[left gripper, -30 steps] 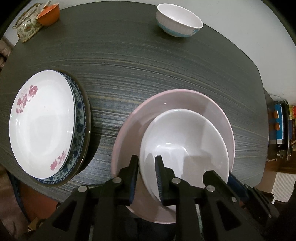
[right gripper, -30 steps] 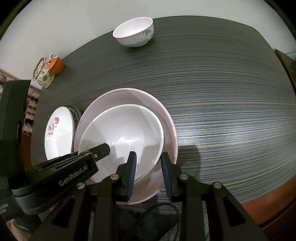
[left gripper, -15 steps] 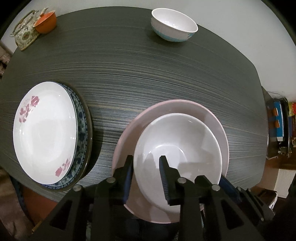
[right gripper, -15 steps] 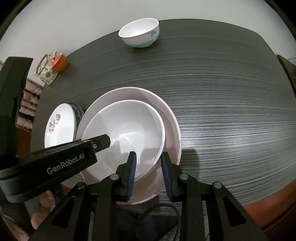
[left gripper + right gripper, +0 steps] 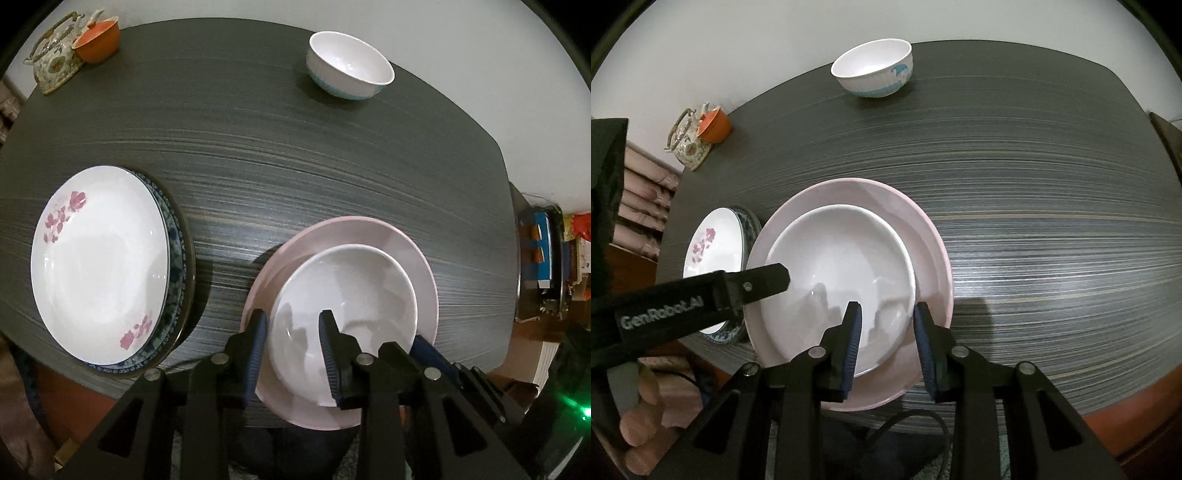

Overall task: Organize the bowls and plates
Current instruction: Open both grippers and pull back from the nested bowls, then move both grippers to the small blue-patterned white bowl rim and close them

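The white bowl (image 5: pixel 840 284) sits in the pink plate (image 5: pixel 934 258) on the table (image 5: pixel 1052 221), and it looks hard, smooth, slippery and easy to break, so both grippers, left (image 5: pixel 291 347) and right (image 5: pixel 888 332), open with one finger each side of its near rim, should pinch that rim gently.

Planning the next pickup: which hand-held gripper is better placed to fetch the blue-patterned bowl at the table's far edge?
Probably the right hand-held gripper: it is open, and the blue-patterned bowl lies nearly straight ahead. The left hand-held gripper is also open.
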The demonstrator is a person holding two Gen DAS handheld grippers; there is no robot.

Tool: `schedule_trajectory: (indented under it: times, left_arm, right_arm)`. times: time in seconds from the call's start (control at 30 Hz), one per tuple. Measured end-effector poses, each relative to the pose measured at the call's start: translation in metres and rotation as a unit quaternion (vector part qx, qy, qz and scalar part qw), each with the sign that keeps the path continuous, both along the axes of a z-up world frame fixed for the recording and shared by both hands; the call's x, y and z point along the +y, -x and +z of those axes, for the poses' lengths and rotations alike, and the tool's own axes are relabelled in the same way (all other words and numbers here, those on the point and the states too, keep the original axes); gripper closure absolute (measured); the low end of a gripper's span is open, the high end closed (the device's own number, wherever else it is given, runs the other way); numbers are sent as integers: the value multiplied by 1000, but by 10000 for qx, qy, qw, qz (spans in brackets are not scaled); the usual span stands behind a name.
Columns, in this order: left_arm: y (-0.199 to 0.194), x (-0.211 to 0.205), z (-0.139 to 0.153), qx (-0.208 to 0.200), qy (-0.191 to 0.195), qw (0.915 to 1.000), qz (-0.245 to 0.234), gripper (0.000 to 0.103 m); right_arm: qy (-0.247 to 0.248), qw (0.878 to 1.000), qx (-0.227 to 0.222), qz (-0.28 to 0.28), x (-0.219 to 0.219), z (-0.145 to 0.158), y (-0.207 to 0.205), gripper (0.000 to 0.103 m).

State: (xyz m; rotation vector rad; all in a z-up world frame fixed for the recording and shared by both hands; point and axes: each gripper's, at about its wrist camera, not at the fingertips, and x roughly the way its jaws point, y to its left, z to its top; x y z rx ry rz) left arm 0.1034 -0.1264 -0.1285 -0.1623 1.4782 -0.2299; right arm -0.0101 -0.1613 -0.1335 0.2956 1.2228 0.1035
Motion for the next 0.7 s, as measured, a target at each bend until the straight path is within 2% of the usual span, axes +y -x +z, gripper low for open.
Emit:
schedule_trajectory:
  times: [0.13,0.33,0.43,0.6,0.7]
  left_arm:
    - [2,5,9,-159,87,9998,-69,73]
    - [3,5,28,-863,212,9953,-386,73]
    - [-2,9,33,-1027,245,9936,-394,73]
    - [-19,20,37,-1332,61,9907,-279,71]
    - [-34,26,40,-1484,-105,9887,-172,71]
  right_arm:
    - [-50,10000,21,-13,-3,0,0,75]
    - [-84,9999,-92,-12,-14,11,-3,73]
    - [-135,9997,-192,-58,-22,18,-8,73]
    - [-126,9984,-532,-110,-42,30,-27,72]
    - [89,9975,-683,-155,-54,35,-42,71]
